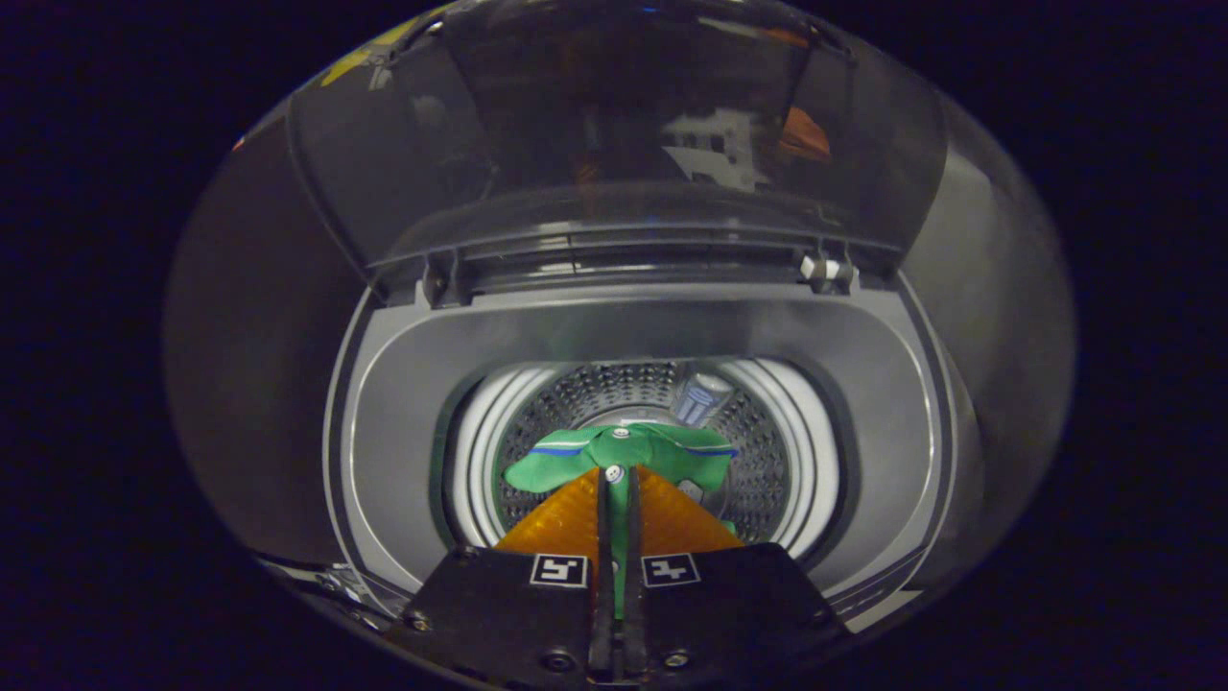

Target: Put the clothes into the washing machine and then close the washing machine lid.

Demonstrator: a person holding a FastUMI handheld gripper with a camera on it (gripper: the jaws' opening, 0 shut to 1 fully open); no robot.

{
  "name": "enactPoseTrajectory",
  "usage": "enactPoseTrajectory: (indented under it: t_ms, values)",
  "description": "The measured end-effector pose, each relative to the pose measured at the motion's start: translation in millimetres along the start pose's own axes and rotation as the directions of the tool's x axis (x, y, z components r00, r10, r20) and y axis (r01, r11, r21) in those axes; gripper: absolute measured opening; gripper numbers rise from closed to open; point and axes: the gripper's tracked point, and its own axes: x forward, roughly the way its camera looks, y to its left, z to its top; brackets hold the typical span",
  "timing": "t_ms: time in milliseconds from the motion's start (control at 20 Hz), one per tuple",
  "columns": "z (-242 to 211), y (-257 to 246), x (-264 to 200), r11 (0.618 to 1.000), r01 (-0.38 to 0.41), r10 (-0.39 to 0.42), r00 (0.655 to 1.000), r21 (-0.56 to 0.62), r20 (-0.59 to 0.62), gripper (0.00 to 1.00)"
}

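Green shirt (624, 453) with white buttons, pinched in gripper (615, 480) jaws

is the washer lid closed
No, the lid stands raised behind the open drum, where the fingers pinch a green garment.

Glossy see-through plastic lid (614, 125), perforated shiny metal drum (767, 451), soft cloth garment (624, 451)

Dark booth surroundings, dim to either side, with bright window-like reflections (715, 149) from behind the camera.
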Motion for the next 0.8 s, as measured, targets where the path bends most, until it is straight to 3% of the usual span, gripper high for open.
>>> enactPoseTrajectory:
  t_ms: [300, 500, 650, 800]
  values:
    - [-14, -10, 15, 0.997, 0.037, -0.032, 0.997, 0.067, -0.071, 0.08]
    - [-10, -12, 8, 0.994, 0.029, -0.027, 0.999, 0.107, -0.022, 0.18]
    - [-3, -13, 2, 0.995, 0.042, -0.044, 0.999, 0.089, 0.022, 0.64]
    - [-5, -11, -2, 0.996, 0.036, -0.038, 0.999, 0.084, 0.023, 0.64]
